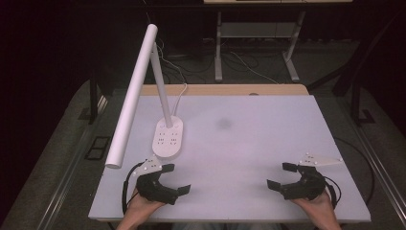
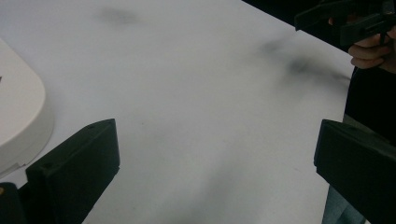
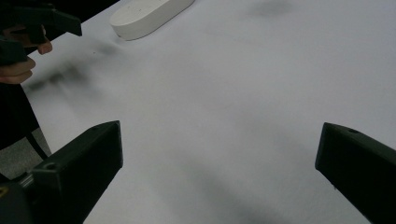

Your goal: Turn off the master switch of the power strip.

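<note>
A white desk lamp (image 1: 143, 81) stands at the left of the white table (image 1: 249, 139), its oval base (image 1: 168, 136) carrying a thin stem and a long tube head that slants toward the front left. My left gripper (image 1: 175, 178) rests near the front left edge, just in front of the base, jaws wide open and empty. In the left gripper view the base (image 2: 18, 126) sits beside the left jaw. My right gripper (image 1: 281, 176) lies near the front right edge, open with nothing between its jaws. The right gripper view has the base (image 3: 149, 14) far off.
A white cable (image 1: 182, 93) runs from the lamp base over the table's back edge. A wooden strip (image 1: 225, 89) borders the far side. Beyond it stand desk legs (image 1: 219, 48) and floor cables. A faint grey smudge (image 1: 224, 123) marks the table middle.
</note>
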`<state>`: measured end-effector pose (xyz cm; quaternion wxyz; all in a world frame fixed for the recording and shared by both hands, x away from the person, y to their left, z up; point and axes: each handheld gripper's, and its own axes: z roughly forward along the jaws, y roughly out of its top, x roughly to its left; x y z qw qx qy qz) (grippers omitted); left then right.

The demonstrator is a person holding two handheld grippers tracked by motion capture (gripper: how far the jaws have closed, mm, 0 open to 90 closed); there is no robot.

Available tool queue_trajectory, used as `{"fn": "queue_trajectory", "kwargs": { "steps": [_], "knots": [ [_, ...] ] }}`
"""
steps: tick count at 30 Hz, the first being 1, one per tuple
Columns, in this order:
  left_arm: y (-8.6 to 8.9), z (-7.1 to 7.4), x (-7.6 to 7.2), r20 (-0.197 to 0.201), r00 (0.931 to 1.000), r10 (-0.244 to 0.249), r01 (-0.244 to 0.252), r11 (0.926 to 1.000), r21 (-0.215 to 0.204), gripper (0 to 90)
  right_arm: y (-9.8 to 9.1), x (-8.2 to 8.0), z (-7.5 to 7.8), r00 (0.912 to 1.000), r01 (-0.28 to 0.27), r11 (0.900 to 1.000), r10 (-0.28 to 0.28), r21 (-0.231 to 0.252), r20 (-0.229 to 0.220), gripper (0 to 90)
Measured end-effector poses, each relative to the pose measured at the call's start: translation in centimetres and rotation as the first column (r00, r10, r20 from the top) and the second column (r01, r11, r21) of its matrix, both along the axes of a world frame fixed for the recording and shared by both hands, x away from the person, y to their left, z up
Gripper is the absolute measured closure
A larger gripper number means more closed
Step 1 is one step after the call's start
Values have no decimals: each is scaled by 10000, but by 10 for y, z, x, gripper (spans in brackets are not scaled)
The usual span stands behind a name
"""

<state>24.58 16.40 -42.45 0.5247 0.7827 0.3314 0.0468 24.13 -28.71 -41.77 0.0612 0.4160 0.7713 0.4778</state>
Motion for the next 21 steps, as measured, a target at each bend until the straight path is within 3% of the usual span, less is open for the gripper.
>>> {"fn": "queue_trajectory", "kwargs": {
  "steps": [21],
  "knots": [
    [10, 16, 2, 72, 9995, 304, -303, 9995, -69, 0, 0, 2, 0, 9999, -110, 9999, 109, -117, -51, 1]
  ]
}}
